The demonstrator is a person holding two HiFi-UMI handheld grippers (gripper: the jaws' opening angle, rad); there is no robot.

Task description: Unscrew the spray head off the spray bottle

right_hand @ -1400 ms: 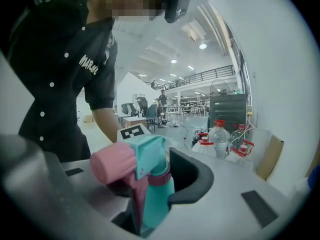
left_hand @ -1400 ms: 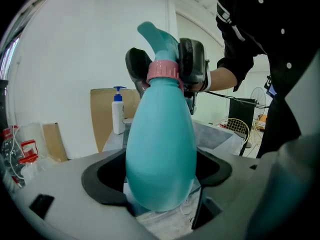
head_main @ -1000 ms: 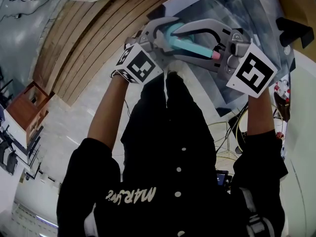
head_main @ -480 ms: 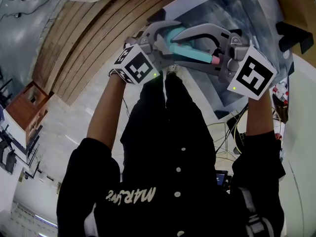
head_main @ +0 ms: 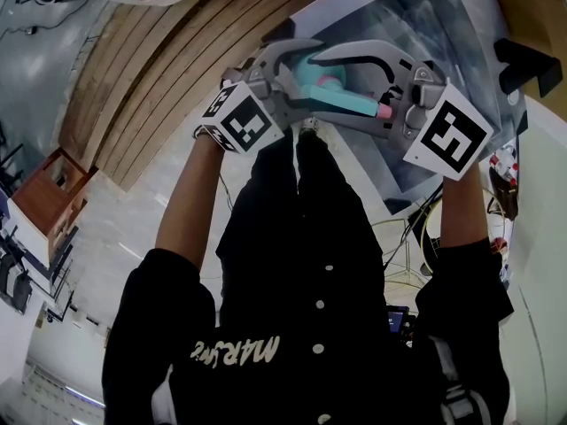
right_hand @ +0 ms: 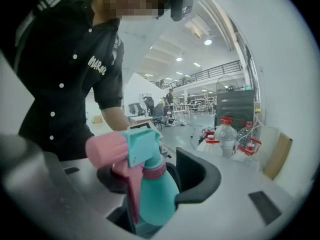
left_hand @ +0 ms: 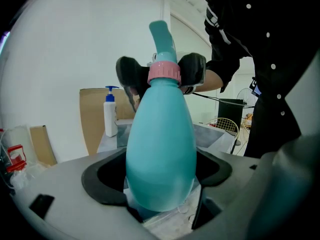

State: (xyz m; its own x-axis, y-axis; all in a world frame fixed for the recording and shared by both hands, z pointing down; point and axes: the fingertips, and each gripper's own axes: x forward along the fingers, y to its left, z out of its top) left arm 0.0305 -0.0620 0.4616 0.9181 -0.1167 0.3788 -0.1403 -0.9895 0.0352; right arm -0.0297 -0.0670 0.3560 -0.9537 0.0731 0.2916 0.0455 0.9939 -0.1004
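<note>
Right gripper (right_hand: 158,175), jaws just opened around the spray head (right_hand: 137,149), should re-grip squarely and twist while left gripper (left_hand: 160,179) clamps the spray bottle (left_hand: 160,144).

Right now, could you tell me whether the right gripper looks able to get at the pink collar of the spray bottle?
Probably yes: the right gripper has just been opening its jaws, which stand either side of the pink collar, nothing in the way, while the left gripper holds the spray bottle.
</note>
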